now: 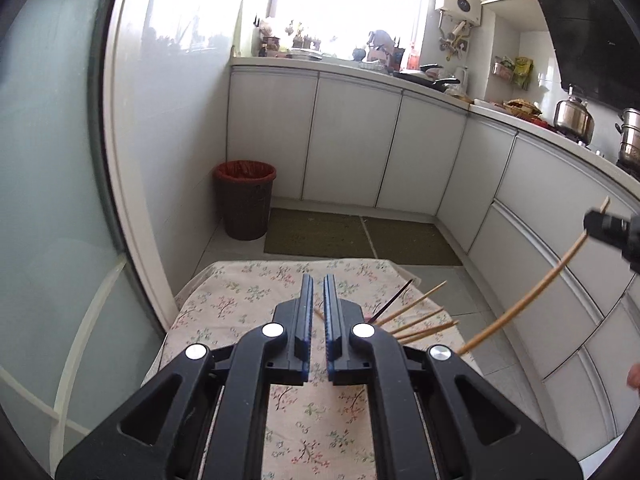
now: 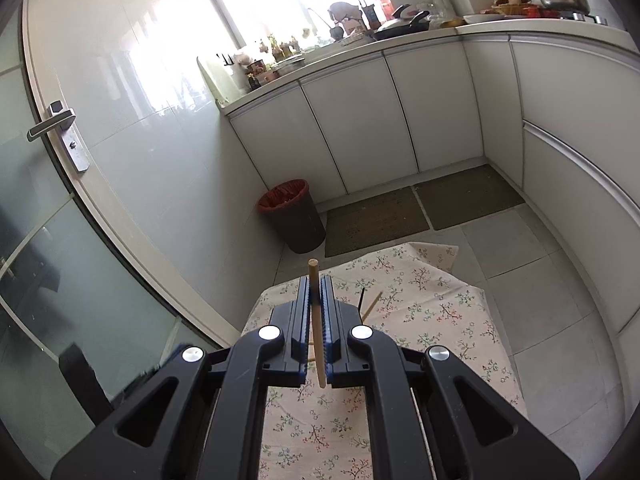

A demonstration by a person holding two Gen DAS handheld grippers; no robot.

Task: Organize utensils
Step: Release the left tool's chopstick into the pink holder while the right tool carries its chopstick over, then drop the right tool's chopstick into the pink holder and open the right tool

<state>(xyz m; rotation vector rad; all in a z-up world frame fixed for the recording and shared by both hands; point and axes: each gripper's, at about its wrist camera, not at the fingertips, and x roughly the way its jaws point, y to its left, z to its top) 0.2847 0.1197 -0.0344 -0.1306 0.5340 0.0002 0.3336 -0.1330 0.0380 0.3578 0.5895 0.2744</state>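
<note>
Kitchen, floral-cloth table (image 1: 240, 296): right gripper (image 2: 317, 312) pinching one chopstick (image 2: 316, 320), left gripper (image 1: 318, 312) pressed together, empty; next: place w/ loose chopsticks (image 1: 416, 316) far right.

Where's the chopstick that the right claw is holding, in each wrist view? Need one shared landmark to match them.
Left wrist: the held chopstick runs diagonally at far right, from the right claw near the edge down toward the table.
Right wrist: the same chopstick stands centre frame, pinched between the claw's pads, top end poking above them.
Shared landmark: the bin with the red liner by the wall.
</note>
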